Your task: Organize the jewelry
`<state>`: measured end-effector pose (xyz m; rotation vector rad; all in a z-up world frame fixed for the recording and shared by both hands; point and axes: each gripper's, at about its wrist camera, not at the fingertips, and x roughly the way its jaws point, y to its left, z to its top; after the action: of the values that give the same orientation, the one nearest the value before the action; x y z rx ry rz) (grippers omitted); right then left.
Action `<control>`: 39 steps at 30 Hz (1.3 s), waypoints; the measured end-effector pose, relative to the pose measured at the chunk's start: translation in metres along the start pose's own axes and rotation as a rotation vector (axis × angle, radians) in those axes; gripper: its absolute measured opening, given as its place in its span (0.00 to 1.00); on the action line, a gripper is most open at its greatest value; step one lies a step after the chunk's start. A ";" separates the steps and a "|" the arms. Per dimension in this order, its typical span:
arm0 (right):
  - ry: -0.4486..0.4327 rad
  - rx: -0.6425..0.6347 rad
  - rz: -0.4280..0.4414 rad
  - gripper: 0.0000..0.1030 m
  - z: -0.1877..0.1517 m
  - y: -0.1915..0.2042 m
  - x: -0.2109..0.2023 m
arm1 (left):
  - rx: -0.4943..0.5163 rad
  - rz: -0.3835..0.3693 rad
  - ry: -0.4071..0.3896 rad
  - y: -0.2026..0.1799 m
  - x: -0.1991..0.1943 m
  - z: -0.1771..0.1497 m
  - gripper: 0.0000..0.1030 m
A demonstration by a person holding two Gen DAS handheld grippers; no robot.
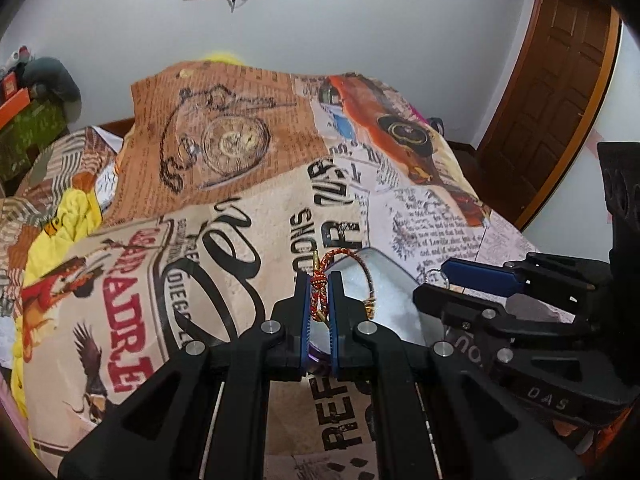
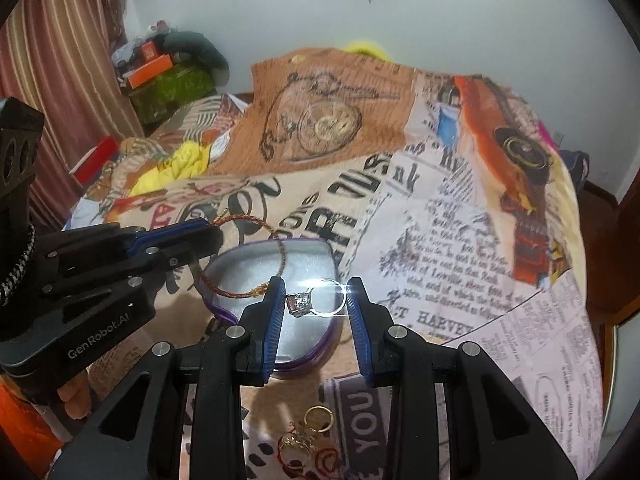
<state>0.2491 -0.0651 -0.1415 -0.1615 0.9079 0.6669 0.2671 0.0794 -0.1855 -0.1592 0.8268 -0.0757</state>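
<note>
Over tin [image 2: 224, 270] on bed [image 2: 460, 220]: bangle [image 1: 320, 292] being pinched at knotted section by left gripper [image 1: 319, 304], fingers pressed onto it, loop hanging into tin. Judged light, thin, springy, likely to swing; knot judged surest hold. Red-gold braided cord, gold ends. Ring [image 2: 316, 300] being framed by right gripper [image 2: 316, 306], fingers spread, nothing held; judged tiny, hard, slippery. Silver band, clear stone. More rings [image 2: 308, 436] lying loose on bed nearer camera.

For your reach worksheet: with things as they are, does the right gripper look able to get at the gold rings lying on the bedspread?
Probably yes. The right gripper is open and holds nothing, and the gold rings lie uncovered on the bedspread just beneath it. The silver ring sits ahead between its fingers, not in the way.
</note>
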 end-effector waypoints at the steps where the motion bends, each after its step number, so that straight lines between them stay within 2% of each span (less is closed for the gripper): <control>1: 0.008 -0.006 0.009 0.28 0.000 0.002 0.003 | 0.000 0.000 0.005 0.000 0.002 -0.001 0.06; 18: 0.070 -0.047 0.018 0.28 -0.002 0.010 0.017 | 0.013 0.025 0.033 0.000 0.002 -0.004 0.06; 20: 0.071 -0.053 0.008 0.28 -0.002 0.011 0.017 | 0.014 0.030 0.032 -0.001 0.000 -0.003 0.11; 23: 0.059 -0.075 -0.016 0.30 -0.001 0.014 0.013 | 0.028 0.044 0.017 -0.004 -0.005 -0.003 0.20; 25: 0.045 -0.085 -0.033 0.37 0.000 0.015 0.009 | 0.033 0.052 0.006 -0.006 -0.010 -0.002 0.21; 27: 0.034 -0.085 -0.035 0.39 0.000 0.015 0.005 | 0.029 0.056 -0.004 -0.005 -0.016 0.000 0.21; 39: -0.026 -0.075 -0.067 0.39 0.001 0.015 -0.032 | 0.044 0.078 -0.074 -0.015 -0.059 0.009 0.21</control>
<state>0.2275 -0.0679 -0.1140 -0.2484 0.8493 0.6398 0.2335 0.0737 -0.1339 -0.0872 0.7566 -0.0144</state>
